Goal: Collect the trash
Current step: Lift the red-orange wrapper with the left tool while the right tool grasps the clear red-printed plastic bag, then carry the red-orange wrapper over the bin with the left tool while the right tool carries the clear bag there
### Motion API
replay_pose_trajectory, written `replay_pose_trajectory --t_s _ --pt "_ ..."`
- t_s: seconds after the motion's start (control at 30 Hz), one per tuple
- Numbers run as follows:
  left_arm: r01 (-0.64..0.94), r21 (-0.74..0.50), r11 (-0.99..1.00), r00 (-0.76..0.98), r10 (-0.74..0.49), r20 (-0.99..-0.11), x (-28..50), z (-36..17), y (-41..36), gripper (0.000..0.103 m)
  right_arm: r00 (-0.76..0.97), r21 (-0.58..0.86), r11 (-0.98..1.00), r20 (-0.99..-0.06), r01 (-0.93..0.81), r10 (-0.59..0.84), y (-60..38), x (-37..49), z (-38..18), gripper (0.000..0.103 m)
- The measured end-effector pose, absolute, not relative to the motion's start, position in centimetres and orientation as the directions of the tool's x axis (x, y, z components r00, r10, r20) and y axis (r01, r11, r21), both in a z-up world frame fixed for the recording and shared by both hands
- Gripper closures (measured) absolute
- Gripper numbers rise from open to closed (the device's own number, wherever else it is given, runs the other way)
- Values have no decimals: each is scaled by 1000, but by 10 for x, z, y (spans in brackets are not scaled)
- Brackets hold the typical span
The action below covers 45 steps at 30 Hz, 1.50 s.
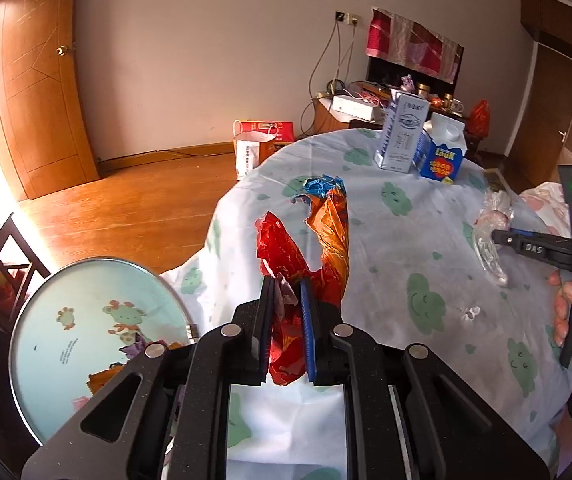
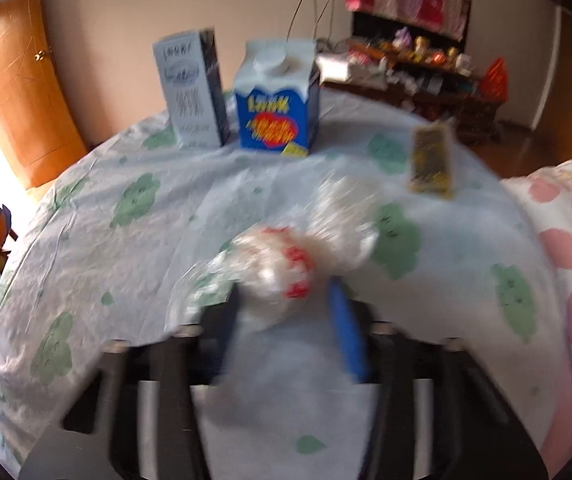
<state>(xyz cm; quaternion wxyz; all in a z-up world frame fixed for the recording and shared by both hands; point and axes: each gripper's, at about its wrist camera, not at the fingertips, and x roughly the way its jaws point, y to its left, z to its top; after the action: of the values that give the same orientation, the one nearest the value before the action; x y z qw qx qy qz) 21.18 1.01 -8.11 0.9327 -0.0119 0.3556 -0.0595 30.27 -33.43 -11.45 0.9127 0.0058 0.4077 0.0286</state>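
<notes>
We hold the left gripper (image 1: 287,296) above the counter (image 1: 405,248), which is draped in a pale cloth with green clouds. Its jaws are clamped on a crumpled red and orange wrapper (image 1: 309,248) that sticks up past them. Down to the left sits a round bin (image 1: 66,320) with a cartoon print. The right gripper (image 2: 286,312) reaches a clear plastic bag (image 2: 282,268) with red print lying on the counter; the bag sits between its jaws, but blur hides whether they press it. Farther back stand a grey carton (image 2: 190,92) and a blue carton (image 2: 278,100).
</notes>
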Motion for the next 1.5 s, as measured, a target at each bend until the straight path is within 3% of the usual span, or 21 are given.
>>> replay_pose_trajectory --t_s 0.07,0.67,1.5 --pt "97 -57 994 748 -111 -655 206 -79 16 91 690 26 997 -721 -75 71 -327 290 -105 81" --pt "-26 -5 1000 790 17 -613 166 -64 69 91 733 33 957 -635 -289 243 -220 241 -77 81" --pt "-152 -3 988 778 118 -617 141 -68 129 91 695 -1 886 -620 -463 363 -126 233 -76 81"
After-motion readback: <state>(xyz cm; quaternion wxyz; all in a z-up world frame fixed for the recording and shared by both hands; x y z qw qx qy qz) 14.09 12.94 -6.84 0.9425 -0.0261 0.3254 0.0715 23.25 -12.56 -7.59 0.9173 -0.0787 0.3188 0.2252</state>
